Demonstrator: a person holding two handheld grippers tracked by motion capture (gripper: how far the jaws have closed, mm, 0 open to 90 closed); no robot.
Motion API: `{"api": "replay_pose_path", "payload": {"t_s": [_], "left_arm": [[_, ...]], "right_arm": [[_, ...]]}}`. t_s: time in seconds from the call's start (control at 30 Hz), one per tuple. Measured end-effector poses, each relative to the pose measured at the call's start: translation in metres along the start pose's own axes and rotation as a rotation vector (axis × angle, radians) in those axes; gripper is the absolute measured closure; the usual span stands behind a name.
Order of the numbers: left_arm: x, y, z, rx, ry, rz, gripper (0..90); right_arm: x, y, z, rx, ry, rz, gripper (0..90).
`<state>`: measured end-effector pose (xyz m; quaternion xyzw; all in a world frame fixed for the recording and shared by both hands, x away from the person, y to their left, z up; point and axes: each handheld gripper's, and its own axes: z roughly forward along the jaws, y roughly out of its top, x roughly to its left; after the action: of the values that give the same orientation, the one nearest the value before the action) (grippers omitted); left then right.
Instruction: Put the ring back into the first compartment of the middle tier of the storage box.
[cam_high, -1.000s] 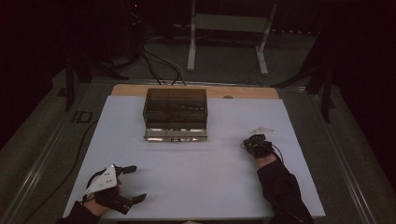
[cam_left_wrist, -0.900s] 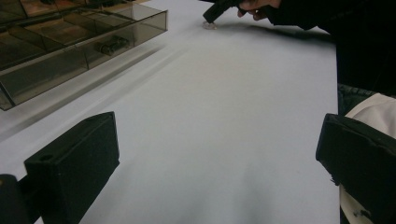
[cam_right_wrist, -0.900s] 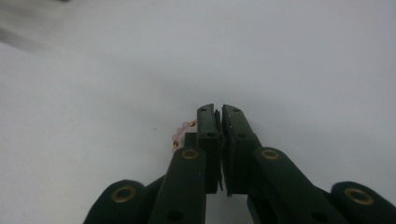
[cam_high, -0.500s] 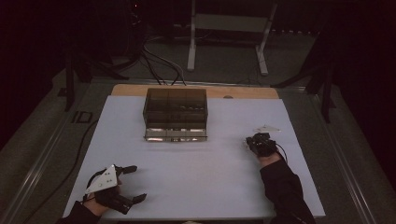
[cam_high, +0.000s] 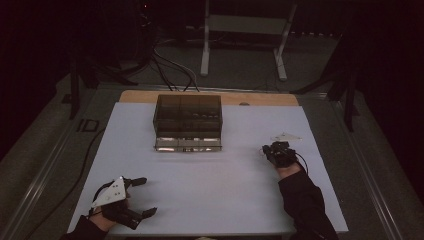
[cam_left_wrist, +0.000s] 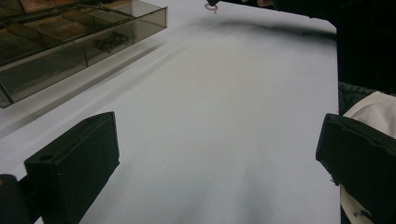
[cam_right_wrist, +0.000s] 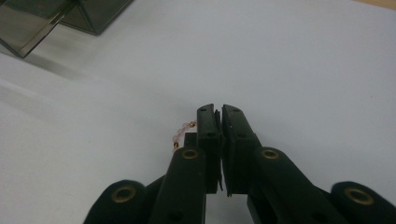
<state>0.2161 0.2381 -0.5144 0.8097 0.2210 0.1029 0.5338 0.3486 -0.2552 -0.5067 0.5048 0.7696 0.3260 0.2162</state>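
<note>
Right gripper (cam_right_wrist: 220, 112): jaws pressed together, pinching a small pink bead string with gold beads (cam_right_wrist: 181, 133) that loops out just left of the jaw tips; the high view gives just a dark gripper (cam_high: 274, 150) there, beads too small to make out. Left gripper (cam_high: 141, 196): jaws spread wide over bare white table sheet (cam_left_wrist: 224, 116), holding nothing. Smoked-plastic compartment box (cam_high: 188, 121) sits ahead of both grippers, and the left gripper view shows small dark parts (cam_left_wrist: 111, 41) in one compartment.

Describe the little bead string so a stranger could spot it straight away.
Start at the smoky plastic organizer box on the white table, then go to the right gripper. The bead string hangs at its shut fingers: pale pink beads with gold ones, the only colourful thing there.
</note>
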Motion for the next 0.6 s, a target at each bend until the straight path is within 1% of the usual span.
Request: {"api": "replay_pose_path", "payload": {"t_s": [0.1,0.2,0.3,0.43,0.6], "left_arm": [[0.0001,-0.0004,0.0001,0.007,0.001,0.003,0.9],[0.0,-0.0001,-0.0002,0.0,0.002,0.001,0.9],[0.0002,-0.0004,0.0002,0.009,0.004,0.004,0.9],[0.0004,-0.0004,0.0005,0.008,0.003,0.003,0.9],[0.0005,-0.0004,0.0,0.005,0.002,0.001,0.9]], "right_arm": [[0.0006,0.0009,-0.001,-0.001,0.002,0.004,86.6],[0.0019,0.0022,-0.0027,-0.006,0.005,0.003,86.6],[0.0037,0.0034,-0.0043,-0.009,0.008,0.001,86.6],[0.0064,0.0043,-0.0042,-0.008,0.002,-0.017,86.6],[0.0083,0.0053,-0.0039,-0.007,0.005,-0.021,86.6]]}}
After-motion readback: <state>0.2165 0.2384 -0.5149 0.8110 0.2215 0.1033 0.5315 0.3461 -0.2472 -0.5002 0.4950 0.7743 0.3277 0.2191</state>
